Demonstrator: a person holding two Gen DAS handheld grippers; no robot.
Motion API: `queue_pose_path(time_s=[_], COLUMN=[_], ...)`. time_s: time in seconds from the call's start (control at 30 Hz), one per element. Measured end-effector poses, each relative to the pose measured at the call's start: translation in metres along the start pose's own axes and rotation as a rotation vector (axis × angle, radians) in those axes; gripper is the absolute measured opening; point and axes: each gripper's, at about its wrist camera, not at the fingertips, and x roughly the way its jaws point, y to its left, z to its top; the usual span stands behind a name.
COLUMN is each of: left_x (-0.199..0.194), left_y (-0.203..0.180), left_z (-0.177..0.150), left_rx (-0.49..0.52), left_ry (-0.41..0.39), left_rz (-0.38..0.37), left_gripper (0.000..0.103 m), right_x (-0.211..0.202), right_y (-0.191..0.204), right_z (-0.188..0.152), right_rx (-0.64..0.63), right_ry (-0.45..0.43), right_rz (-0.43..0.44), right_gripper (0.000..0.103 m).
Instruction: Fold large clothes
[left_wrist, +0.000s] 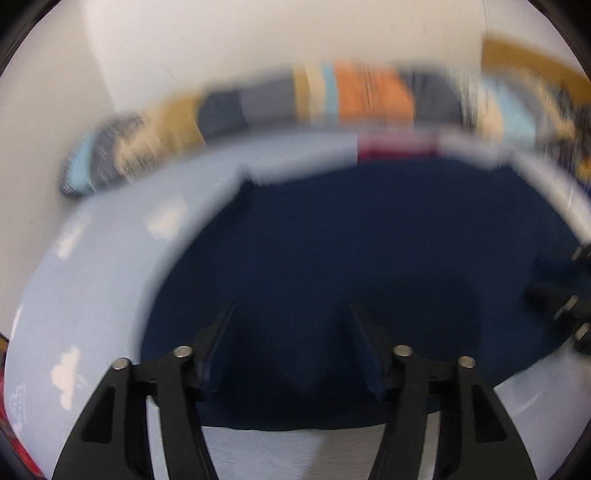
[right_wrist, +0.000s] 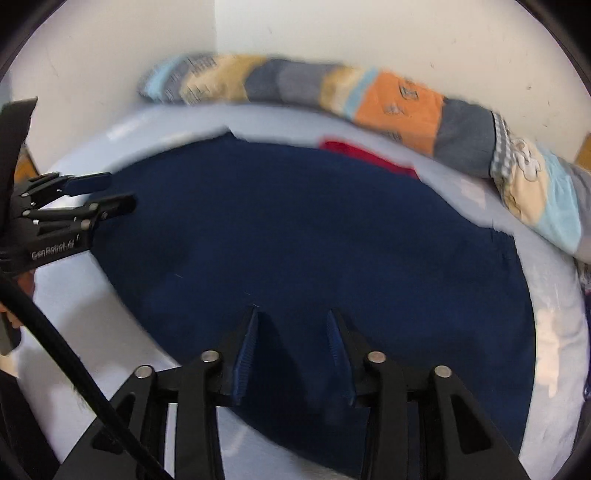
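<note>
Navy cloth (right_wrist: 314, 240), the large garment to fold, lies spread flat on the pale blue bed (left_wrist: 92, 277), its far edge near the patchwork quilt (right_wrist: 399, 107) along the wall. Beside that far edge sits a red item (right_wrist: 369, 155). Both the left claw (left_wrist: 291, 314) and right claw (right_wrist: 291, 314) hang open over the near hem, gripping nothing. Fabric looks soft, limp and light; pinching near-hem corners seems best.

Both pictures are bright and evenly lit, but smeared with blur, worst near the round, bent, dark-cornered edges.
</note>
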Motion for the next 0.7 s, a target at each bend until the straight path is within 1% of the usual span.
queue_pose_path(time_s=[0.03, 0.07, 0.1, 0.13, 0.17, 0.2, 0.23, 0.27, 0.3, 0.33, 0.37, 0.4, 0.43, 0.47, 0.5, 0.53, 0.57, 0.6, 0.63, 0.67, 0.7], left_x=[0.019, 0.023, 0.019, 0.014, 0.008, -0.001, -0.013, -0.024, -0.028, -0.031, -0.031, -0.027, -0.021, -0.012, -0.007, -0.001, 0.003, 0.006, 0.01, 0.012, 0.013], left_y=[0.004, 0.011, 0.015, 0.015, 0.014, 0.013, 0.013, 0.012, 0.011, 0.012, 0.015, 0.02, 0.026, 0.037, 0.044, 0.058, 0.069, 0.082, 0.1, 0.111, 0.119], left_z=[-0.007, -0.014, -0.016, -0.016, -0.015, -0.014, -0.012, -0.008, -0.006, -0.005, -0.007, -0.01, -0.014, -0.021, -0.026, -0.033, -0.037, -0.041, -0.048, -0.052, -0.054], left_rx=[0.012, 0.01, 0.002, 0.009, 0.009, 0.003, -0.006, -0.013, -0.013, -0.017, -0.029, -0.039, -0.043, -0.044, -0.048, -0.06, -0.084, -0.13, -0.208, -0.256, -0.294], left_ry=[0.058, 0.037, 0.02, 0.03, 0.024, -0.003, -0.041, -0.068, -0.071, -0.074, -0.072, -0.056, -0.036, -0.014, -0.007, 0.002, 0.014, 0.026, 0.051, 0.064, 0.07], left_rz=[-0.024, -0.078, -0.088, -0.074, -0.05, -0.034, -0.053, -0.078, -0.072, -0.057, -0.048, -0.035, -0.011, 0.03, 0.048, 0.076, 0.078, 0.055, 0.005, -0.015, -0.027], left_gripper=[0.064, 0.064, 0.064, 0.064, 0.063, 0.062, 0.062, 0.062, 0.065, 0.066, 0.071, 0.071, 0.071, 0.071, 0.071, 0.073, 0.082, 0.089, 0.09, 0.09, 0.09], right_x=[0.021, 0.025, 0.022, 0.019, 0.016, 0.01, -0.001, -0.008, -0.016, -0.02, -0.022, -0.02, -0.015, -0.011, -0.006, -0.004, -0.004, -0.007, -0.01, -0.012, -0.015], right_y=[-0.011, -0.02, -0.028, -0.034, -0.039, -0.042, -0.041, -0.037, -0.027, -0.022, -0.017, -0.016, -0.021, -0.029, -0.042, -0.057, -0.069, -0.079, -0.096, -0.108, -0.124], right_z=[-0.01, -0.015, -0.019, -0.02, -0.02, -0.019, -0.017, -0.014, -0.01, -0.007, -0.005, -0.006, -0.011, -0.015, -0.023, -0.029, -0.035, -0.04, -0.047, -0.052, -0.057], right_rx=[0.048, 0.078, 0.109, 0.135, 0.154, 0.181, 0.216, 0.212, 0.184, 0.166, 0.159, 0.162, 0.177, 0.193, 0.212, 0.226, 0.234, 0.242, 0.264, 0.297, 0.346], right_ry=[0.083, 0.089, 0.072, 0.088, 0.116, 0.125, 0.108, 0.087, 0.062, 0.049, 0.043, 0.046, 0.059, 0.077, 0.1, 0.115, 0.122, 0.121, 0.128, 0.13, 0.126], right_rz=[0.027, 0.053, 0.074, 0.071, 0.048, 0.021, 0.01, 0.028, 0.029, 0.016, 0.011, 0.018, 0.01, -0.003, -0.03, -0.061, -0.086, -0.104, -0.138, -0.153, -0.145], right_gripper=[0.047, 0.047, 0.047, 0.047, 0.047, 0.049, 0.049, 0.049, 0.049, 0.051, 0.053, 0.053, 0.053, 0.053, 0.053, 0.053, 0.053, 0.053, 0.055, 0.057, 0.06])
